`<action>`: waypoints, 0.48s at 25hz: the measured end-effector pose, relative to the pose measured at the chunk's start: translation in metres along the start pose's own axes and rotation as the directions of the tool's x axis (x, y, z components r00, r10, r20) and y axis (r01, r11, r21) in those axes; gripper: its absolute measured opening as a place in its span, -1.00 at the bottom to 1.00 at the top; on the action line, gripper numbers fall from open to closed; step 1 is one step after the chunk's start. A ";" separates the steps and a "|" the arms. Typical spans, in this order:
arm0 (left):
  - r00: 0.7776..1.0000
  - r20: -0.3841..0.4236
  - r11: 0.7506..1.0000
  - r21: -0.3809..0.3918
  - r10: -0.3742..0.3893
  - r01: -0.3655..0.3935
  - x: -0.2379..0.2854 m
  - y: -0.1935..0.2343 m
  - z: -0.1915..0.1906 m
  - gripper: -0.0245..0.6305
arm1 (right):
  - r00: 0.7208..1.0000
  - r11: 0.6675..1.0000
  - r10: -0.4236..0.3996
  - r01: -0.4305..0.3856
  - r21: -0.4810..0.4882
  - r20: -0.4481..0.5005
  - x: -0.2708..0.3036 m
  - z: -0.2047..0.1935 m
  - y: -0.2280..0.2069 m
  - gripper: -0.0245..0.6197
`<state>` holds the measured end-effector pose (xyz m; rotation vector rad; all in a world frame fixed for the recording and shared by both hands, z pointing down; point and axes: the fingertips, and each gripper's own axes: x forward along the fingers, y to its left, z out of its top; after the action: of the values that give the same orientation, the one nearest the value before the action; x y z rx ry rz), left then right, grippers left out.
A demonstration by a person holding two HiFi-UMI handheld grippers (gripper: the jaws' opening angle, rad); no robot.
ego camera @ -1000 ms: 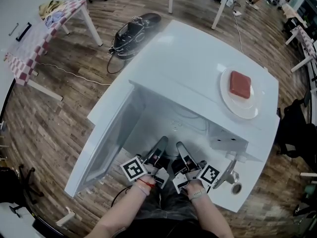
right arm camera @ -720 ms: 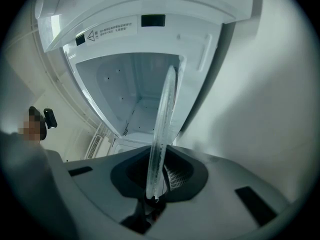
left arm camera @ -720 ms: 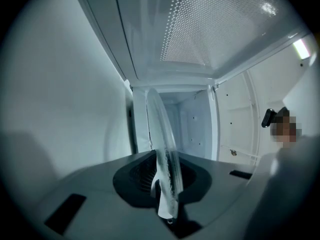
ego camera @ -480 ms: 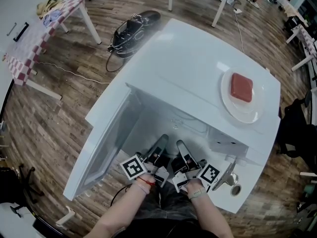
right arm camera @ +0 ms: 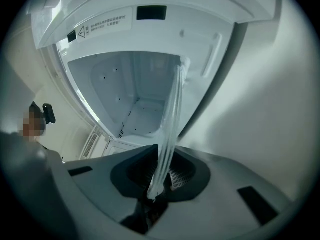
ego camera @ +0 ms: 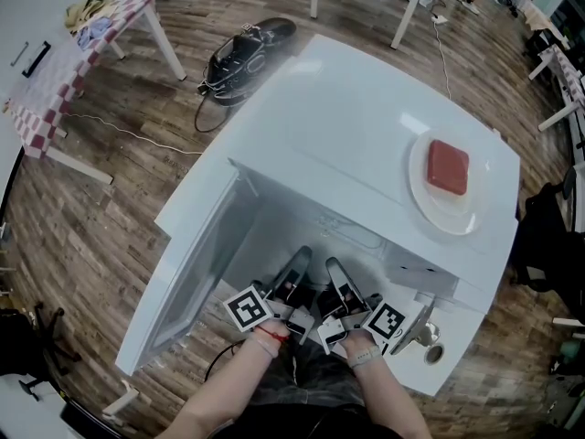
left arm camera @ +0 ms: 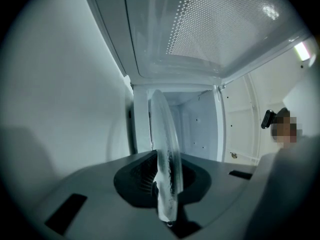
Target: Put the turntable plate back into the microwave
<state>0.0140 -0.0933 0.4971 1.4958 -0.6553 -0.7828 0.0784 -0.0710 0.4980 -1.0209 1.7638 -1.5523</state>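
Turntable plate (left arm camera: 165,154), clear glass, is held by its rim from both sides at the mouth of the microwave (ego camera: 366,126), not yet seated inside. The left gripper (left arm camera: 167,196) is clamped on the rim, which stands edge-on between its jaws, and the right gripper (right arm camera: 156,186) is closed on the rim in the same way. Since two grips carry one rigid pane, both should advance together at one height. Any twist between them would strain the glass or let it slip. I judge the next move to be a level push into the cavity (right arm camera: 130,94), a lowering over the floor's middle, and release only once the plate sits flat. Around this, a checked table (ego camera: 55,71) stands far left on the wood floor, and a dark bag (ego camera: 239,53) lies behind the microwave. The door (ego camera: 196,263) hangs open just beside the left gripper and limits its swing. The opening's frame crowds the right gripper. On the microwave's roof sits a white dish (ego camera: 430,199) with a red block (ego camera: 447,167), which a bump could shift.
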 end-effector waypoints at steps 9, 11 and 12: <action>1.000 0.005 1.000 0.009 0.003 -0.003 0.000 0.001 0.001 -0.80 | 1.000 1.000 -0.004 0.004 0.004 -0.018 -0.009 -0.004 0.003 -0.70; 1.000 0.005 1.000 0.013 0.003 -0.003 0.000 0.002 0.003 -0.80 | 1.000 1.000 -0.004 0.004 0.015 -0.024 -0.013 -0.007 0.003 -0.70; 1.000 0.005 1.000 0.014 0.004 -0.004 0.000 0.001 0.004 -0.80 | 1.000 1.000 -0.003 0.003 0.022 -0.025 -0.014 -0.009 0.003 -0.70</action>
<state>0.0106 -0.0956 0.4986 1.5056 -0.6688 -0.7801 0.0779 -0.0540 0.4954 -0.9980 1.7590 -1.5896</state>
